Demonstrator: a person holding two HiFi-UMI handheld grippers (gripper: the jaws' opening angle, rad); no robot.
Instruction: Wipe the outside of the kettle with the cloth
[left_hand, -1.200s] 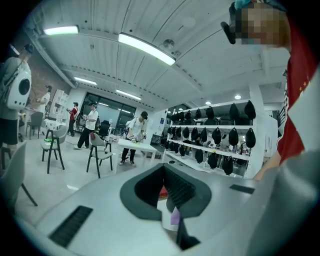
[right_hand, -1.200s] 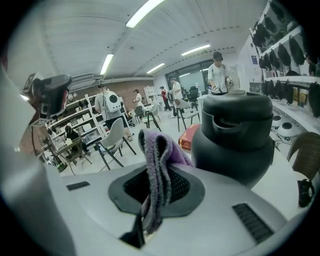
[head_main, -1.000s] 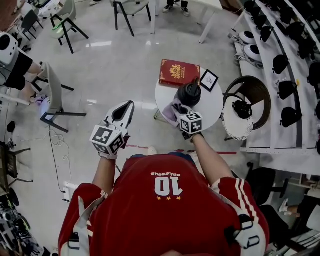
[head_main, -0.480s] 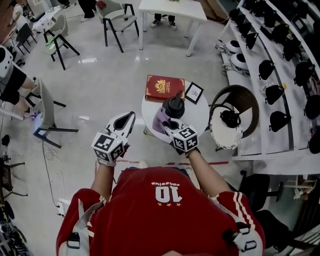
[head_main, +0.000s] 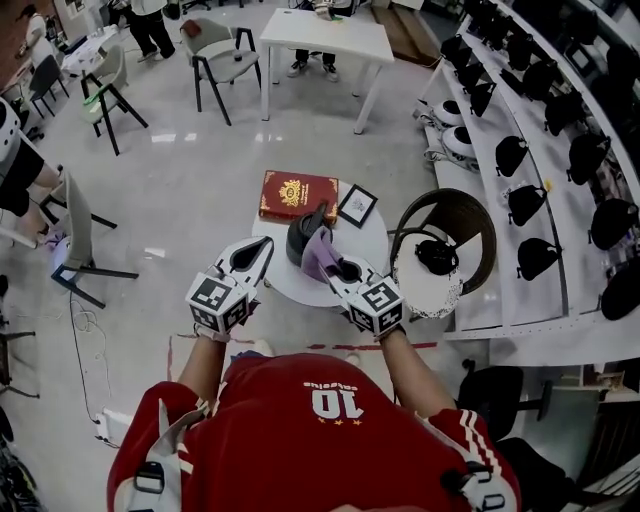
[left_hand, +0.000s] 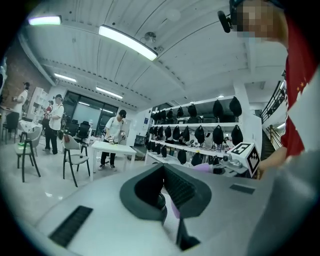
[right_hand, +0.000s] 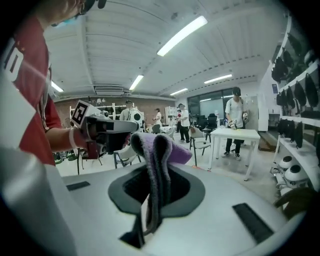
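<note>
Floor (head_main: 190, 210): pale, glossy tiles are lying wide open to the left of the table.
Left gripper (head_main: 262, 248): its smooth grey fingers with dark ribbed pads are meeting at the tips and gripping nothing. It is pointing at the kettle's left side, just beside it; whether it is touching cannot be told.
Kettle (head_main: 298, 238): a dark, rounded, faintly shiny body is sitting on the near-left part of the table, between the two grippers.
Cloth (head_main: 318, 252): soft purple fabric with a fine ribbed pile is draping over the right gripper's tips and resting against the kettle's right side.
Right gripper (head_main: 330, 265): its jaws are clamping a fold of the cloth, which is hanging down between them.
Round table (head_main: 375, 243): its smooth white top is showing bare surface to the right of the kettle.
Red book (head_main: 298, 195): a gold-decorated cover is lying at the table's far edge, beside a small black-framed picture (head_main: 357, 205).
Chair (head_main: 478, 225): its curved brown back is standing just right of the table, crowding that side.
</note>
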